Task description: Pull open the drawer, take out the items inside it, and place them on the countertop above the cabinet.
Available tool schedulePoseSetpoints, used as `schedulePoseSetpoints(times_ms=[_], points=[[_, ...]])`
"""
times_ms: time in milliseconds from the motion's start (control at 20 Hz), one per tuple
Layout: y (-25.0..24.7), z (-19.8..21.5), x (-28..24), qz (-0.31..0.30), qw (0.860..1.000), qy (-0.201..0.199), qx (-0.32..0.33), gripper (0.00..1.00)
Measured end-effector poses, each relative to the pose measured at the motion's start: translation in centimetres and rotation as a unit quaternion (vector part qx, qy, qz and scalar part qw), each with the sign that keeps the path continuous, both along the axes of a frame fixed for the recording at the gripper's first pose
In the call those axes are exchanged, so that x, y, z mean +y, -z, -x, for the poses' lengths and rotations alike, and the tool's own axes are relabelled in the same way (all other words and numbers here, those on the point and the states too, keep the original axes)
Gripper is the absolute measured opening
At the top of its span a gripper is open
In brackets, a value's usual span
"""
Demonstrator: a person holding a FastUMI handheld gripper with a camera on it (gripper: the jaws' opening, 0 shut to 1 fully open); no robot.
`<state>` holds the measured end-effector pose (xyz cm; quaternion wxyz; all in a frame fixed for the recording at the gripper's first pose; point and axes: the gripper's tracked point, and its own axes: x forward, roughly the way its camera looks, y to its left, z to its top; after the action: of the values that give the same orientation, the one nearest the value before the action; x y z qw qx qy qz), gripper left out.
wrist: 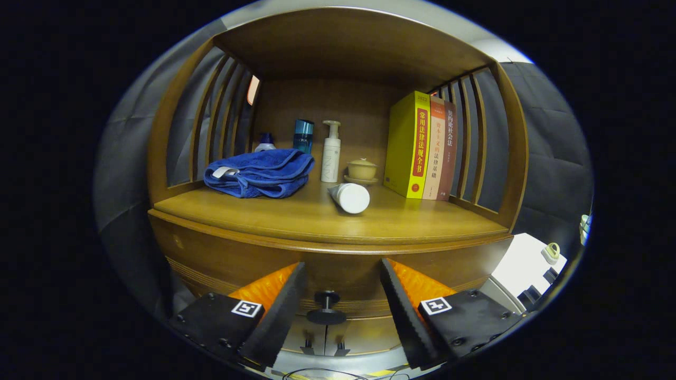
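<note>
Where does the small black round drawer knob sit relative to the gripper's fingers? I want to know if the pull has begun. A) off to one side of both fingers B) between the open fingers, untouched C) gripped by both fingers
B: the small black round drawer knob stands in the gap of the open gripper, with neither finger touching it, and the wooden drawer front looks closed.

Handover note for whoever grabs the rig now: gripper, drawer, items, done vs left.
Gripper: open, fingers either side of the drawer knob, not pressing it.
Drawer front: looks shut, contents hidden.
Countertop: holds a blue towel, pump bottle, a white bottle lying on its side, lidded cup, books.
Done: gripper lined up on knob.
Left: close on knob, pull drawer, move items up.
</note>
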<state>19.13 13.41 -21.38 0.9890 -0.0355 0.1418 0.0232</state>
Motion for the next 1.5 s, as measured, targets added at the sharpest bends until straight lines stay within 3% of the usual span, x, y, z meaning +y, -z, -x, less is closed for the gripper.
schedulePoseSetpoints(times_ms=[900, 1150, 1500], points=[[-26.3, 1.2, -4.2, -0.034, 0.995, -0.03, -0.085, 0.97], [-29.9, 2.0, -4.5, -0.026, 0.993, -0.038, -0.108, 0.98], [-30.2, 2.5, -3.9, -0.021, 0.993, -0.051, -0.105, 0.98]])
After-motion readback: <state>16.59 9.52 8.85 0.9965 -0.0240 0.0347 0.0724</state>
